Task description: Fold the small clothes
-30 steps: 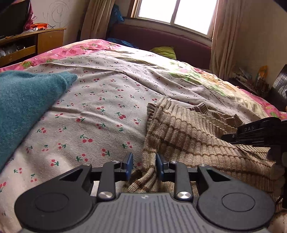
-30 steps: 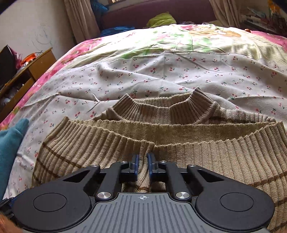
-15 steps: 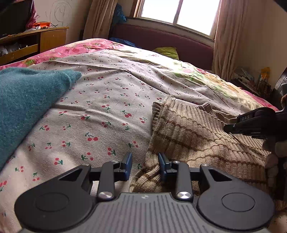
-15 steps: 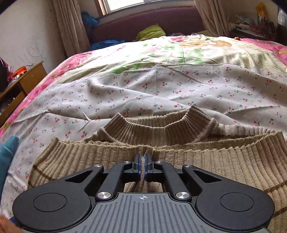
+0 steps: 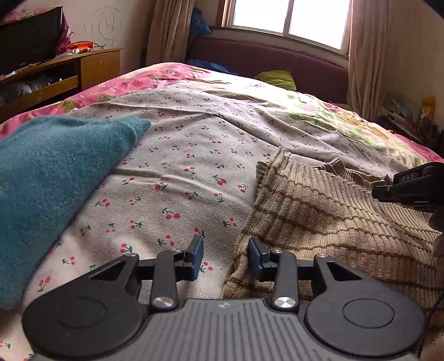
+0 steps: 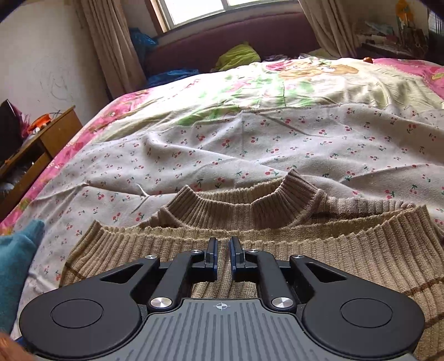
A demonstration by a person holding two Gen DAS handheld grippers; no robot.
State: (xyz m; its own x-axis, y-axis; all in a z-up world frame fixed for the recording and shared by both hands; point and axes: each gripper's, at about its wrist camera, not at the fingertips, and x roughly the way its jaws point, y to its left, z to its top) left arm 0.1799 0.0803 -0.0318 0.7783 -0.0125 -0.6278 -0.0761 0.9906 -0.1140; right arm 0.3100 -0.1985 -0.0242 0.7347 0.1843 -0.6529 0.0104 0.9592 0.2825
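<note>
right gripper [image 6: 222, 254] released sweater [image 6: 305, 250], opening | left gripper [image 5: 225, 257] opening, empty

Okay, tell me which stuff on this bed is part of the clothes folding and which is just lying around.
Part of the job:
- beige ribbed sweater
- teal sweater
- left gripper, opening
- right gripper, opening

Just lying about:
- green cloth
- blue bag
- wooden cabinet

Plenty of cherry-print sheet [image 5: 188, 155] is lying open between the teal sweater [image 5: 50, 177] on the left and the beige sweater [image 5: 327, 219] on the right. Beyond the beige collar [image 6: 244, 205] the bed is staying clear up to the headboard [image 6: 249, 36].
</note>
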